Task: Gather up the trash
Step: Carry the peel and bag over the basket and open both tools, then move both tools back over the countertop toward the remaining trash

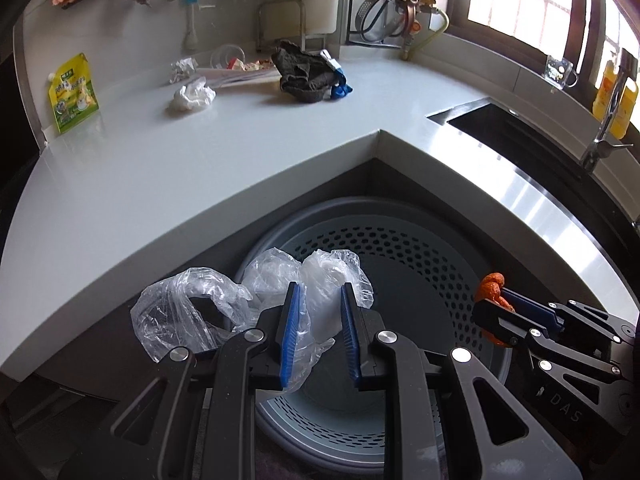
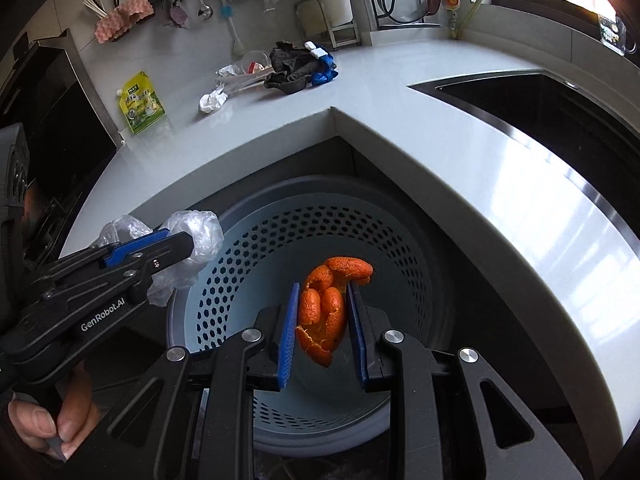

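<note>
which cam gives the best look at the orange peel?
Right wrist. The orange peel sits centred between the right gripper fingers, over the perforated bin, with its curled segments clear. The left wrist view shows only a small orange bit at the far right, mostly hidden by that gripper.

I saw the pale grey L-shaped countertop (image 2: 400,92) bearing a crumpled white tissue (image 2: 212,101), a dark grey rag (image 2: 289,67) and a green-yellow pouch (image 2: 141,103).

The bin (image 1: 400,248) floor is largely hidden behind both grippers' fingers (image 1: 294,332).
</note>
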`<state>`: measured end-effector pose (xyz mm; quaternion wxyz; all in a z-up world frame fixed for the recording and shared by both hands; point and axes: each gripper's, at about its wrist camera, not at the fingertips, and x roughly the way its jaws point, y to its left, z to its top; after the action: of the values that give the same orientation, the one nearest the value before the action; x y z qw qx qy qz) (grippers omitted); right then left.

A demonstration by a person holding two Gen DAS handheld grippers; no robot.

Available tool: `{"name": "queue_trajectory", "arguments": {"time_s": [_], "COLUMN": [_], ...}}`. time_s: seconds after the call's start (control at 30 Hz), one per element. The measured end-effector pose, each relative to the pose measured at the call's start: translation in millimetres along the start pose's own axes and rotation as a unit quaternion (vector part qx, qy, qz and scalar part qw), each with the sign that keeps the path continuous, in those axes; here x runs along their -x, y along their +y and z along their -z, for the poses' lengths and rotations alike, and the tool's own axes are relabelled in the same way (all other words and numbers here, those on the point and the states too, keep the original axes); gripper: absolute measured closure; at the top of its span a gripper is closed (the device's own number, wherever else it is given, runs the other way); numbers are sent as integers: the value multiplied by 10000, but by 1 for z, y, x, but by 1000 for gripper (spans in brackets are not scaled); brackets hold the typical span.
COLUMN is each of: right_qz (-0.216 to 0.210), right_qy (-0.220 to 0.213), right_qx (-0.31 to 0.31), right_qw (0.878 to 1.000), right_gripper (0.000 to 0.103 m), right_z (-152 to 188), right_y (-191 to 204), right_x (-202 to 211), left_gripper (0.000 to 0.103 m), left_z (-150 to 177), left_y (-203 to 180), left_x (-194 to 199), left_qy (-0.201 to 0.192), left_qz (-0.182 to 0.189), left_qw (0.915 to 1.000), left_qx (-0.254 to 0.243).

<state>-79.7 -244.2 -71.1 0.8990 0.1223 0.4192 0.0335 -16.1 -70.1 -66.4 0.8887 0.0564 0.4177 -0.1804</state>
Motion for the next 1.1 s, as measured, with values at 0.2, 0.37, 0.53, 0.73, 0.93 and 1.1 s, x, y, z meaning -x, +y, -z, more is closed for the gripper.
{"name": "queue_trajectory", "arguments": {"time_s": [0.2, 0.37, 0.53, 0.73, 0.93, 1.1], "right_qz": [35, 37, 22, 61, 65, 52], "right_qy": [144, 273, 334, 190, 160, 177], "right_qx": [6, -10, -31, -41, -74, -84], "right_qw": [9999, 9996, 9994, 9998, 9998, 9998], "right_gripper": [80, 80, 80, 64, 63, 63], "right_z": [5, 11, 15, 14, 13, 13], "right_y": [-2, -4, -6, -7, -10, -10], "right_x": [-9, -17, -22, -17, -15, -16], "left_gripper": [82, 81, 77, 54, 47, 47], "left_z": [10, 14, 17, 17, 18, 19], "left_y": [-2, -1, 2, 4, 4, 4], "left_x": [-14, -20, -24, -22, -21, -23], "left_qy": [221, 347, 434, 383, 365, 416], "left_qz": [54, 63, 71, 30, 2, -10], "left_qw": [9997, 9994, 9990, 9991, 9992, 9990], "left_qx": [9, 61, 118, 159, 136, 150]}}
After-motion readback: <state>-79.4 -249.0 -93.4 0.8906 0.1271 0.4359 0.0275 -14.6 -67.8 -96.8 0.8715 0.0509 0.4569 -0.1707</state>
